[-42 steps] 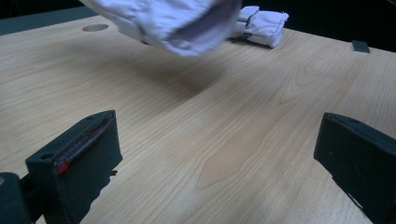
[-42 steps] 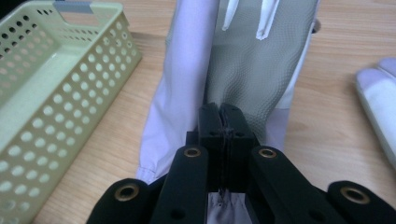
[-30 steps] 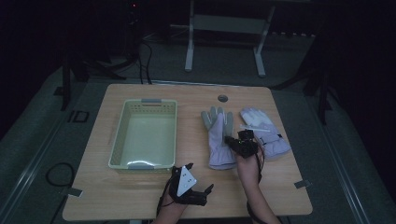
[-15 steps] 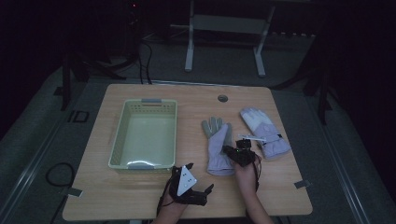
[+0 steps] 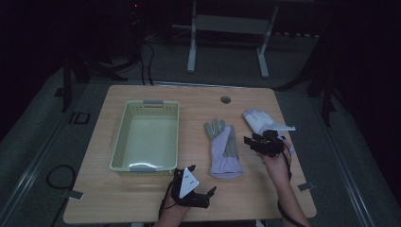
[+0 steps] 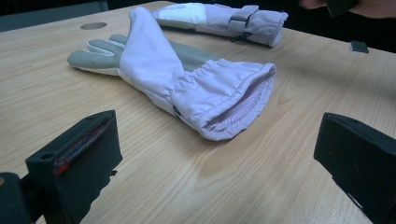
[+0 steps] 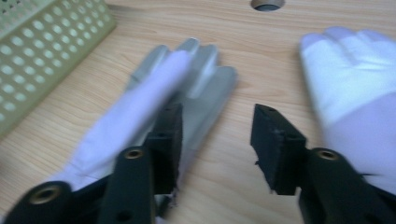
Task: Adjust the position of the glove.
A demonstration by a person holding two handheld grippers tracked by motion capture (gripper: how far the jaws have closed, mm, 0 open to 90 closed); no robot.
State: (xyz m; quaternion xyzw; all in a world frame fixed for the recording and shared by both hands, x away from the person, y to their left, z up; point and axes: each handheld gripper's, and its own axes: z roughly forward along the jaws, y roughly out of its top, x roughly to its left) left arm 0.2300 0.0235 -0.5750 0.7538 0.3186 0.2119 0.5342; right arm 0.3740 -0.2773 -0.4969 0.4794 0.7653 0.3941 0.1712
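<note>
Nearest us, our left gripper (image 5: pixel 201 196) rests with fingers spread wide and empty. Farther on, our right gripper's (image 5: pixel 249 140) fingers have just been opening, empty, between the grey-palmed glove (image 5: pixel 223 149) and the white glove (image 5: pixel 261 120) on the tabletop (image 5: pixel 189 101).

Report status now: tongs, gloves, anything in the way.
Left tongs open, empty. Right tongs just opening, nothing between. Folded glove flat beside basket. Nothing blocking.

No readable text, labels, brands or numbers anywhere: gloves (image 5: pixel 223 149), basket (image 5: pixel 147 135) and surface (image 5: pixel 142 198) are all unmarked as far as the frames resolve.
</note>
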